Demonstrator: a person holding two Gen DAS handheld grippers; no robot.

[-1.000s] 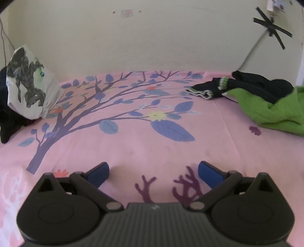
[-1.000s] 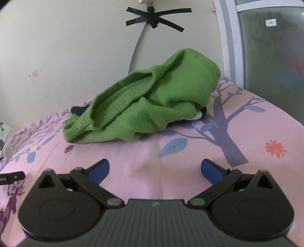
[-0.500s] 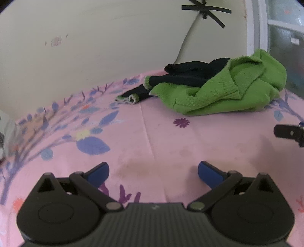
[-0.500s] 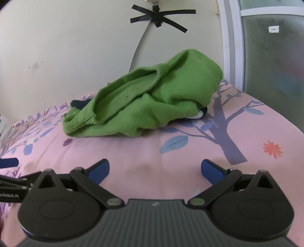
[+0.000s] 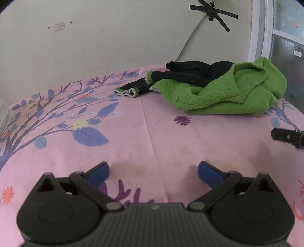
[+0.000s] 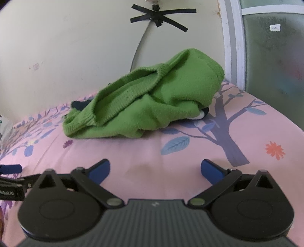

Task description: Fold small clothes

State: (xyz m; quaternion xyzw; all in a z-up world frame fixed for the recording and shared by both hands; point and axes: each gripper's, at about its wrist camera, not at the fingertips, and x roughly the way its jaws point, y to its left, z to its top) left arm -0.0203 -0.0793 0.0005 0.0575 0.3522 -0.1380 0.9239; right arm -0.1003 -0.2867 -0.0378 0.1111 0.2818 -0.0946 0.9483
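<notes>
On my left, my left gripper [image 5: 153, 172] hangs over a pink bedsheet [image 5: 133, 144] printed with purple trees and blue leaves. Its blue-padded jaws stand wide apart with nothing between them, only bare sheet below. Beyond it, toward the far wall, a black garment [image 5: 182, 76] with pale green-trimmed cuffs lies crumpled, partly under a bright green knitted sweater [image 5: 228, 95] heaped just to its right. The sweater sits near the window frame [image 5: 256, 28], well apart from both of my grippers. A cross of black tape [image 5: 212, 11] holds a cable on the cream wall above.

On my right, my right gripper [image 6: 154, 170] points at the same green heap from closer in. Its jaws are closing at this moment, yet remain apart with nothing between them. The sweater lies ahead of it, untouched and unfolded.
</notes>
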